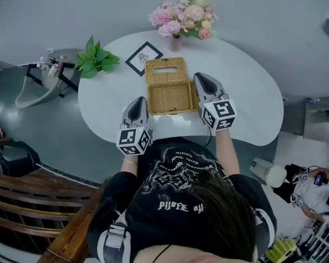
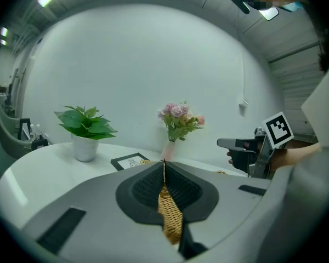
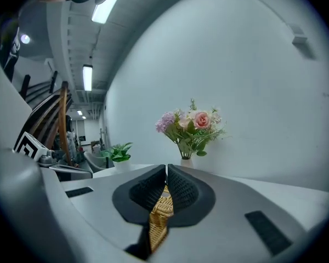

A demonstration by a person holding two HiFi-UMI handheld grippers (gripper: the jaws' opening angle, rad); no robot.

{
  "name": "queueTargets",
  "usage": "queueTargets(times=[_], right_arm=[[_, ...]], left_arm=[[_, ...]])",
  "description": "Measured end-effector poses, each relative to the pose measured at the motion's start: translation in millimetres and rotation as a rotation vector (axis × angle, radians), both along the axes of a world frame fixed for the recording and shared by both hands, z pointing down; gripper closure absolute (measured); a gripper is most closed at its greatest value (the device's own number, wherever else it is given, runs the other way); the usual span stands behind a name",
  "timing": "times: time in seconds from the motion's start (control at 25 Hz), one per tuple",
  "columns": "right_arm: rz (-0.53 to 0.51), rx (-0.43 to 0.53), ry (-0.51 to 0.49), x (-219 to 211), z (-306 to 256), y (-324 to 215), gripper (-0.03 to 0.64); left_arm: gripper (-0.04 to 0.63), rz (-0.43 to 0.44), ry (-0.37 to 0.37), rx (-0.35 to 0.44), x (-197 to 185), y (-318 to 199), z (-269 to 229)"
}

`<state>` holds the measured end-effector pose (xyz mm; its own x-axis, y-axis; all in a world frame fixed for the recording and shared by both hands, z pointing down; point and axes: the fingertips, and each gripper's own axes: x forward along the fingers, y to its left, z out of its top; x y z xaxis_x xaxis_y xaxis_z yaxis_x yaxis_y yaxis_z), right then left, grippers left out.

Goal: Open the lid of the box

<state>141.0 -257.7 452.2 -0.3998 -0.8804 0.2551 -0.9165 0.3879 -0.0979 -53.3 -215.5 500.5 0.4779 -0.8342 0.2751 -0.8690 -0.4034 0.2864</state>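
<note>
My left gripper (image 1: 140,100) is clenched on the left wall of the wicker box (image 1: 171,97) and my right gripper (image 1: 200,76) on its right wall, with the lid (image 1: 165,75) laid back on the far side and bare table (image 1: 247,106) to the right.

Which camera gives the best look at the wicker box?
The head view: it shows the whole wicker box from above, flanked by the left gripper and right gripper. Each gripper view shows only a thin strip of its weave, pinched between that gripper's jaws.
</note>
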Motion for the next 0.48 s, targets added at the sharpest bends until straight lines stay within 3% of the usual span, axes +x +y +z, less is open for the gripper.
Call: queueTargets(times=[0.48], right_arm=[[0.094, 0.010, -0.037, -1.3, 20.9, 40.5, 0.583]], left_arm=[[0.571, 0.025, 0.007, 0.006, 6.4, 1.8, 1.1]])
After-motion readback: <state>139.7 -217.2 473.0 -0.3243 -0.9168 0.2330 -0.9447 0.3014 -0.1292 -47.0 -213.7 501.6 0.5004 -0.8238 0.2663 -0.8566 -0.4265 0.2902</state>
